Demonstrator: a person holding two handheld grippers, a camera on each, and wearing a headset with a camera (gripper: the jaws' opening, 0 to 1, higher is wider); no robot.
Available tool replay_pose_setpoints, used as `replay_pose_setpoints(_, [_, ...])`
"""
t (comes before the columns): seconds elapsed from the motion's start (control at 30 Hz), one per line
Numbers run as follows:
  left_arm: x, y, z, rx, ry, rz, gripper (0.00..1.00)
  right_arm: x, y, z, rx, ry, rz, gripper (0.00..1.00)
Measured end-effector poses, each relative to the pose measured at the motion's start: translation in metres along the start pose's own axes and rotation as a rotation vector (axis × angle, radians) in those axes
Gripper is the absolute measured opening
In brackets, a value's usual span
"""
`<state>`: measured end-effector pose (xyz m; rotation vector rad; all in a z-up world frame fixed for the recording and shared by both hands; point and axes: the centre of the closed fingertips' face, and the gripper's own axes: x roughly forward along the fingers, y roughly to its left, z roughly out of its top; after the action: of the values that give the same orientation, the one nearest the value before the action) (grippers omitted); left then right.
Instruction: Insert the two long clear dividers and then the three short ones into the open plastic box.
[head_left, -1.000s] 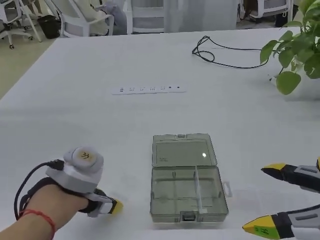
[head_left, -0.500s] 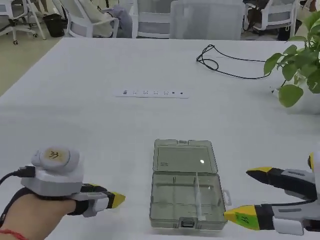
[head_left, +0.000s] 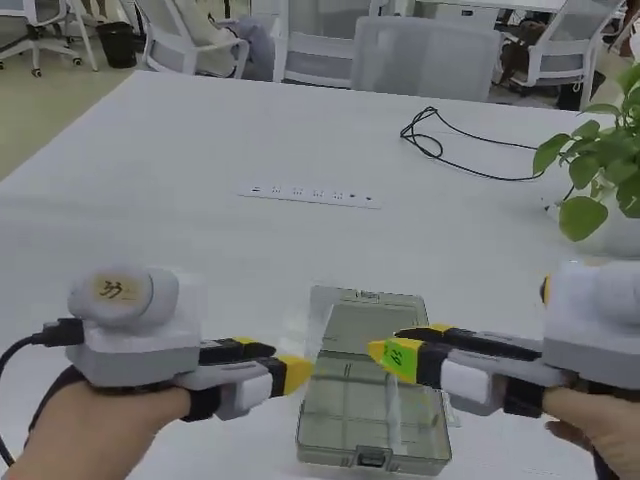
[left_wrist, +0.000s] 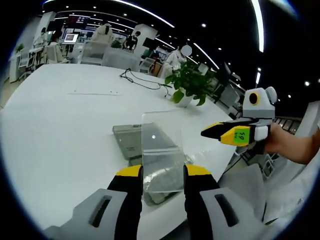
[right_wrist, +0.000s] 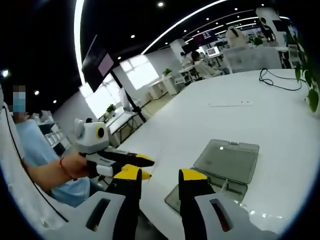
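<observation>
Divider, clear and hard to see, sits clenched in left tongs; right tongs spread empty, partly hiding box.

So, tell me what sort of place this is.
Most likely an open-plan office or lab: a big white table with a power strip on it, office chairs behind it, and a potted plant at one side.

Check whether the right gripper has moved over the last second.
Yes. The right gripper has swung left, from beyond the right edge of the open plastic box to above it.
</observation>
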<state>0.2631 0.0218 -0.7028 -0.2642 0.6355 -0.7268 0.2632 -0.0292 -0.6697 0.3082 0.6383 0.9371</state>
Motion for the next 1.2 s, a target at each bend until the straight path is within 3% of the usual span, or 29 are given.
replay_pose_setpoints(0.2, [0.004, -0.018, 0.003, 0.019, -0.009, -0.042, 0.30, 0.014, 0.003, -0.005, 0.062, 0.014, -0.017, 0.22])
replay_pose_setpoints(0.4, [0.005, -0.021, 0.003, 0.035, -0.005, -0.054, 0.30, 0.018, 0.001, -0.007, 0.091, 0.017, -0.036, 0.16])
replay_pose_setpoints(0.5, [0.007, -0.023, 0.001, 0.044, 0.000, -0.055, 0.30, 0.018, 0.000, -0.009, 0.146, 0.026, -0.054, 0.08])
replay_pose_setpoints(0.57, [0.007, -0.018, -0.001, 0.072, 0.013, -0.033, 0.17, 0.018, 0.000, -0.006, 0.145, 0.009, -0.064, 0.07])
replay_pose_setpoints(0.6, [0.007, -0.010, -0.002, 0.134, 0.013, -0.003, 0.11, 0.017, 0.000, -0.007, 0.169, 0.011, -0.072, 0.07])
replay_pose_setpoints(0.63, [0.009, -0.020, 0.001, 0.070, -0.019, -0.052, 0.14, 0.017, -0.001, -0.006, 0.177, 0.001, -0.084, 0.06])
replay_pose_setpoints(0.67, [0.010, -0.024, 0.001, -0.012, -0.020, -0.072, 0.22, 0.017, -0.002, -0.007, 0.167, 0.005, -0.090, 0.06])
replay_pose_setpoints(0.7, [0.010, -0.025, -0.002, -0.021, -0.005, -0.079, 0.29, 0.017, -0.003, -0.007, 0.159, 0.009, -0.095, 0.06])
replay_pose_setpoints(0.77, [0.011, -0.024, -0.005, 0.091, 0.011, -0.066, 0.32, 0.017, -0.003, -0.008, 0.167, 0.013, -0.099, 0.06])
replay_pose_setpoints(0.9, [0.012, -0.026, -0.006, 0.050, -0.003, -0.080, 0.34, 0.016, -0.007, -0.006, 0.173, 0.017, -0.112, 0.06])
replay_pose_setpoints(1.2, [0.006, -0.019, -0.015, 0.110, 0.001, -0.107, 0.50, 0.017, -0.020, -0.003, 0.169, 0.061, -0.153, 0.06])
